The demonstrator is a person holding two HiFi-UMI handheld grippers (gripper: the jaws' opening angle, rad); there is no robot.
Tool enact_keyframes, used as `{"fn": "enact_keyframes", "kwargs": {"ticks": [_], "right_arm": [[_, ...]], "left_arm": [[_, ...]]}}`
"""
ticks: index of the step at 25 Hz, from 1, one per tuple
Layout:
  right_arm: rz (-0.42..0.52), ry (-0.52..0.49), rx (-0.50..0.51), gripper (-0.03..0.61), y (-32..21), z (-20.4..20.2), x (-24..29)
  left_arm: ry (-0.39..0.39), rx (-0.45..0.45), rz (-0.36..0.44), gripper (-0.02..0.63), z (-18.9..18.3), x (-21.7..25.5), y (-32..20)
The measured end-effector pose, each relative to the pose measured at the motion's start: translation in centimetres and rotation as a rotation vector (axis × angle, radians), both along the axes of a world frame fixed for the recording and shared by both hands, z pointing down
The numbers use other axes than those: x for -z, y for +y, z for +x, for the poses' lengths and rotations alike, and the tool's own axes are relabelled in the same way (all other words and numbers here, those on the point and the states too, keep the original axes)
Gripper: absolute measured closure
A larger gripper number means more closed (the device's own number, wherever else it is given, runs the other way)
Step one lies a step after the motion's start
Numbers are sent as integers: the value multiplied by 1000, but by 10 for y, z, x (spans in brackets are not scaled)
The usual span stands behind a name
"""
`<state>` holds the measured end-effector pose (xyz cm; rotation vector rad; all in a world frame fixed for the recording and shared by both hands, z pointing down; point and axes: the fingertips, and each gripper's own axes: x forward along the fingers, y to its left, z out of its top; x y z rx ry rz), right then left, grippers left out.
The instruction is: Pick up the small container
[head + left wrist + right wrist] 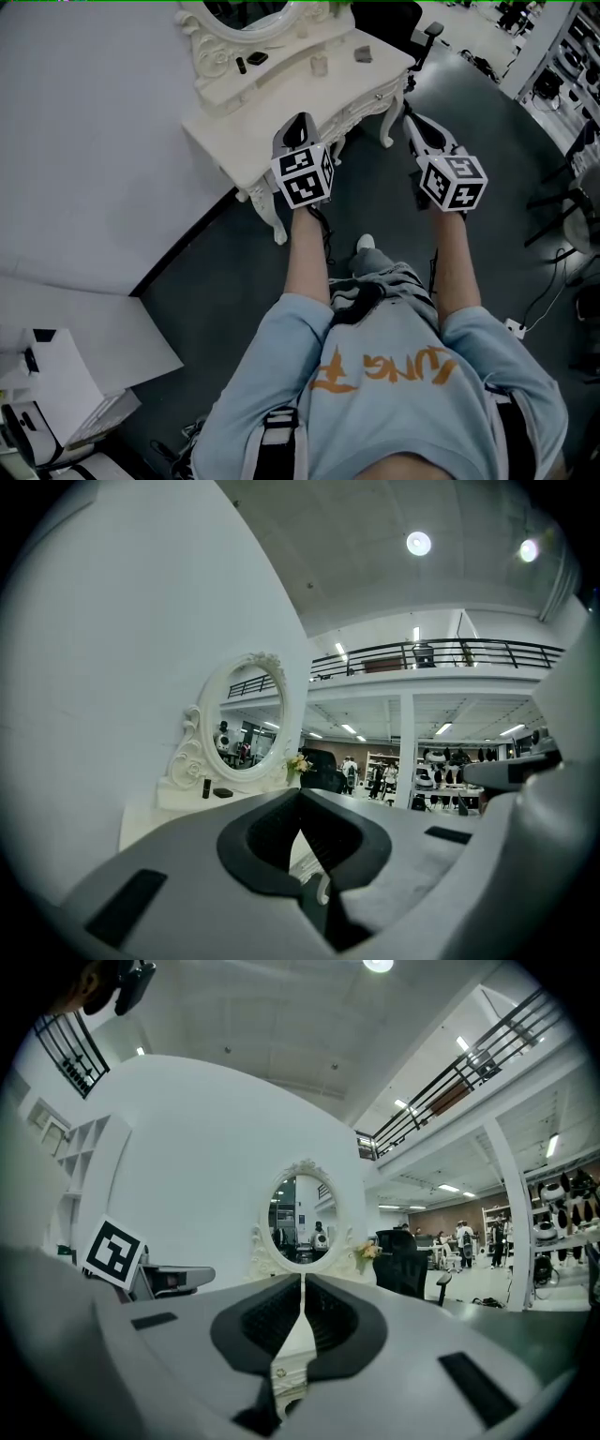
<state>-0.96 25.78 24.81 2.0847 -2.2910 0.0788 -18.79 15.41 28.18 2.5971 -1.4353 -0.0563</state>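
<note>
Dim, cool light from ceiling lamps (418, 543); both gripper views bulge, black-cornered.

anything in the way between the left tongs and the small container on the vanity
Nothing visible does: only bare vanity top lies between the left tongs and the small container. The grey item sits off to one side, the black ones to the other.

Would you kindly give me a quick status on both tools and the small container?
Left tool shut, empty. Right tool shut, empty. Small container on vanity table, untouched. Nothing seen blocking.
</note>
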Motion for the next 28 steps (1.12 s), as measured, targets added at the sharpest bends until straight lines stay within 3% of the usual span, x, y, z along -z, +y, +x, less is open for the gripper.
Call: {"fn": "enact_keyframes", "kwargs": {"ticks": [9, 14, 21, 28], "right_arm": [[67, -26, 76, 546, -77, 11, 4], [38, -64, 96, 546, -127, 35, -12], [-70, -143, 94, 546, -199, 74, -67], [-278, -216, 120, 546, -254, 100, -164]], "left_arm": [[13, 79, 44, 592, -9, 7, -66], [8, 83, 19, 592, 17, -9, -104], [6, 84, -71, 592, 53, -60, -155], [-11, 107, -253, 592, 81, -144, -194]]}}
